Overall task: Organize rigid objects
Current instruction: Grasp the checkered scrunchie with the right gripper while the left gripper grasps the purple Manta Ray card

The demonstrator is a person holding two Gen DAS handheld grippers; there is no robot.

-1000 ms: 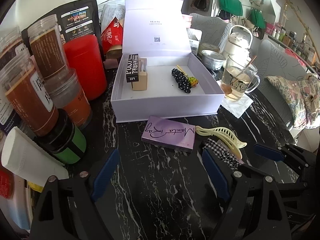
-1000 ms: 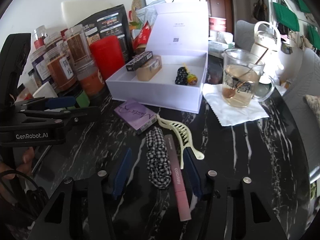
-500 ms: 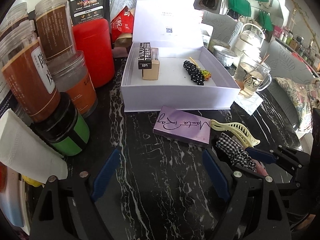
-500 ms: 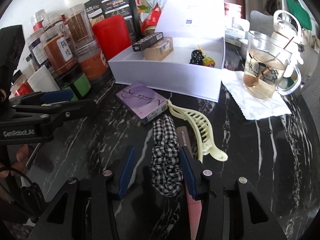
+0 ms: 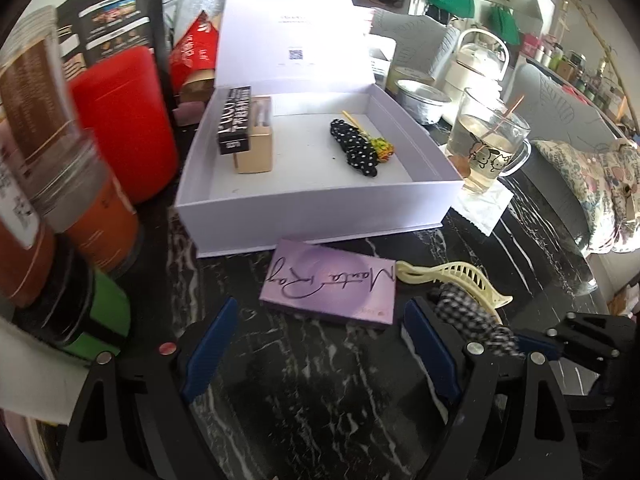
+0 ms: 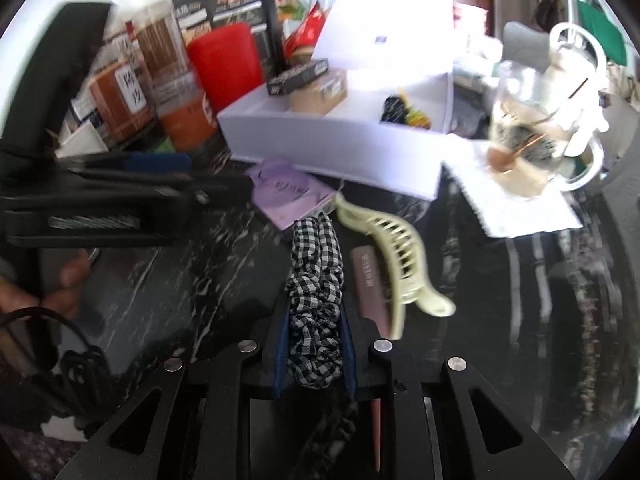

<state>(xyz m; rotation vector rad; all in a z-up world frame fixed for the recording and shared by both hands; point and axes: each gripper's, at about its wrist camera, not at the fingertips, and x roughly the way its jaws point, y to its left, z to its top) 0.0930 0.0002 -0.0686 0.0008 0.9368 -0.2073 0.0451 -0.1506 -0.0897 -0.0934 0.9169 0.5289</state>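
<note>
My right gripper (image 6: pixel 314 344) is shut on a black-and-white checked scrunchie (image 6: pixel 316 280), which lies on the black marble table (image 6: pixel 192 264). A pink tube (image 6: pixel 370 284) and a cream hair claw (image 6: pixel 390 248) lie just right of it. My left gripper (image 5: pixel 320 340) is open, its blue pads on either side of a purple box (image 5: pixel 330 280). The open white box (image 5: pixel 320 208) behind holds a black carton (image 5: pixel 234 120) on a tan carton (image 5: pixel 256 148) and a dotted hair tie (image 5: pixel 356 148).
Jars (image 5: pixel 92 204), a red canister (image 5: pixel 120 116) and a green-banded tub (image 5: pixel 92 312) crowd the left. A glass mug (image 5: pixel 486 148) on a napkin (image 5: pixel 480 208) stands right of the box. The right gripper's body (image 5: pixel 576 344) shows beside the left one.
My right gripper moved forward over the checked scrunchie and closed on it. My left gripper moved forward toward the purple box, still open.
</note>
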